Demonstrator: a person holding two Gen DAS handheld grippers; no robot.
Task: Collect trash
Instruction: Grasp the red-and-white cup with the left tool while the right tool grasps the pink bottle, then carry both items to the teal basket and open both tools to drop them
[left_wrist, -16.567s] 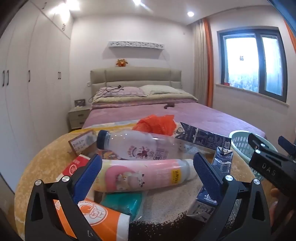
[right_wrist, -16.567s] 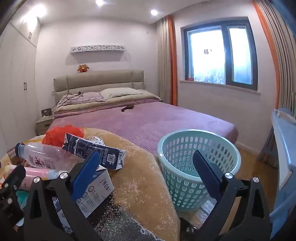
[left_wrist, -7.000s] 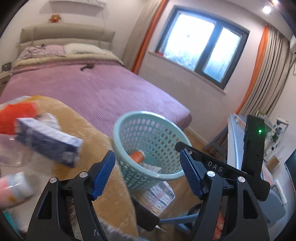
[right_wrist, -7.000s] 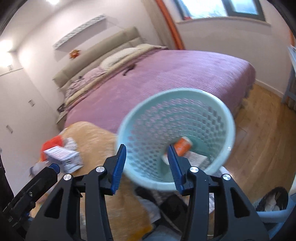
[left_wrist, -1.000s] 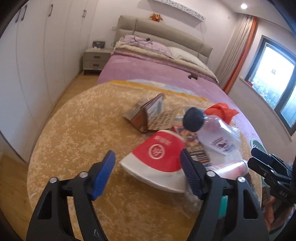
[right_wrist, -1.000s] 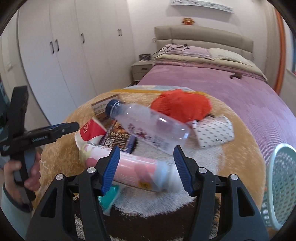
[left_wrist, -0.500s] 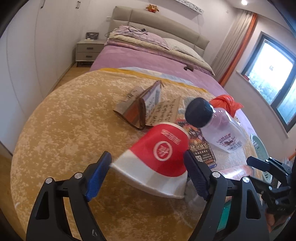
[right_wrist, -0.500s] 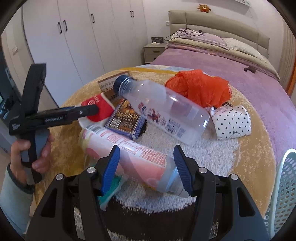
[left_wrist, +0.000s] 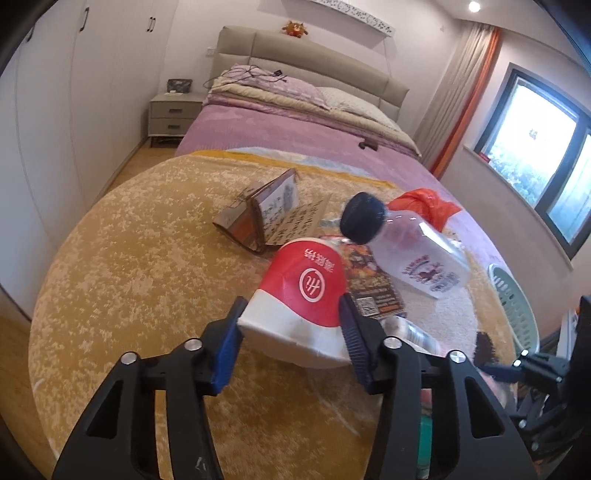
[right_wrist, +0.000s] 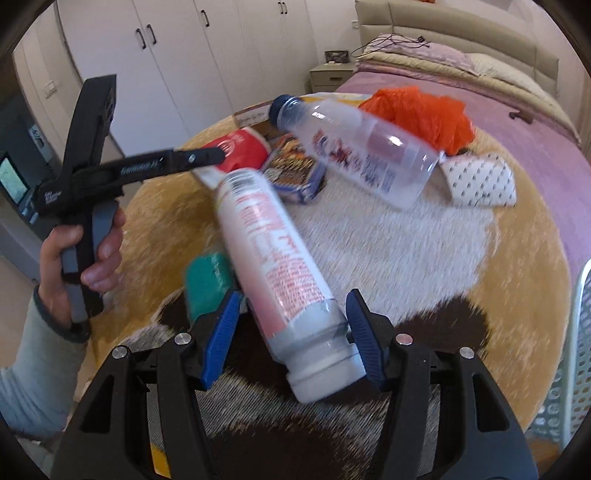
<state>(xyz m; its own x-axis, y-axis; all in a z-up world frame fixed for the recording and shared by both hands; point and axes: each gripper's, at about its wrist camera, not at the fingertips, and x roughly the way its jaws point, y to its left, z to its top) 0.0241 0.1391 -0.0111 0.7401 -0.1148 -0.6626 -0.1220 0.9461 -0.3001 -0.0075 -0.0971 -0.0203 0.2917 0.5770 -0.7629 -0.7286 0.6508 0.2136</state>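
On the round tan fleece-covered bench (left_wrist: 122, 258), both grabs are under way: the left gripper (left_wrist: 291, 325) has its jaws closed against the red-and-white paper cup (left_wrist: 303, 295) lying on its side, while the right gripper (right_wrist: 293, 328) jaws straddle the neck end of the pink-labelled white plastic bottle (right_wrist: 273, 254), whether pinching yet I cannot tell. Next comes lifting both across to the pale green perforated basket (right_wrist: 580, 354) at the bench's right edge; its contents are hidden
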